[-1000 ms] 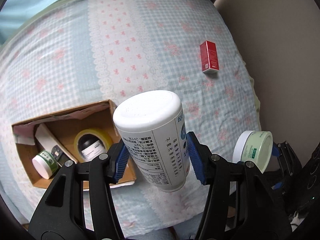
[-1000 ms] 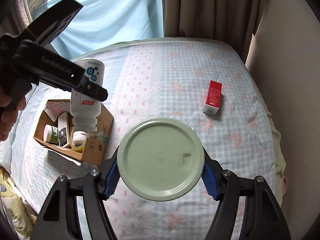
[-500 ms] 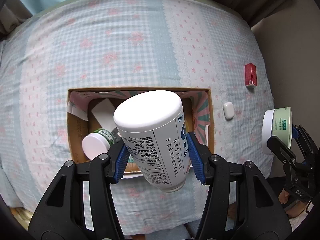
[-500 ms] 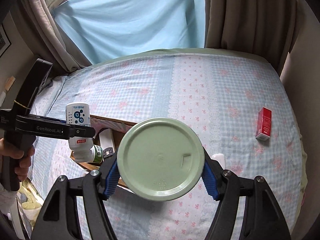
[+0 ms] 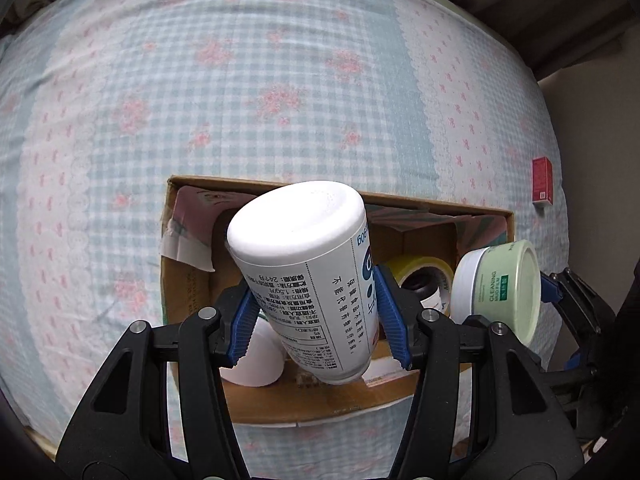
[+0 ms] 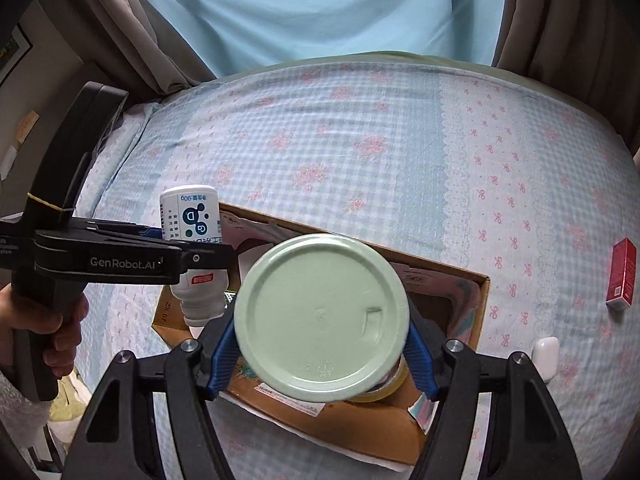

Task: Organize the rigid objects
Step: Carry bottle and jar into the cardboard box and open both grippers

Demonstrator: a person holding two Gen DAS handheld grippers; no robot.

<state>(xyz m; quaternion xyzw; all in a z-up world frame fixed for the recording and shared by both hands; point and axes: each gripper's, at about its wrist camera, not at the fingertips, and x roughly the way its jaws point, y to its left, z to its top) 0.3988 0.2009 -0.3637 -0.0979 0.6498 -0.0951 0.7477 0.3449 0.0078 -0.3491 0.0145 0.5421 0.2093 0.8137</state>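
Note:
My left gripper (image 5: 316, 316) is shut on a white printed bottle (image 5: 308, 272), held cap-down over the left part of an open cardboard box (image 5: 192, 288) on the bed. The bottle also shows in the right wrist view (image 6: 192, 240). My right gripper (image 6: 320, 354) is shut on a pale green jar (image 6: 322, 316), held bottom-forward over the box (image 6: 478, 296); the jar shows in the left wrist view (image 5: 500, 284) over the box's right side. Inside the box lie a yellow tape roll (image 5: 420, 276) and a white-lidded jar (image 5: 256, 364).
A small red carton (image 6: 622, 276) lies on the checked bedspread right of the box, also in the left wrist view (image 5: 542, 180). A small white case (image 6: 546, 356) lies beside the box's right wall. Curtains and a wall stand behind and right of the bed.
Both grippers have come closer to the box and lower. The bottle now hangs inside the box's outline and the green jar has moved over its right side.

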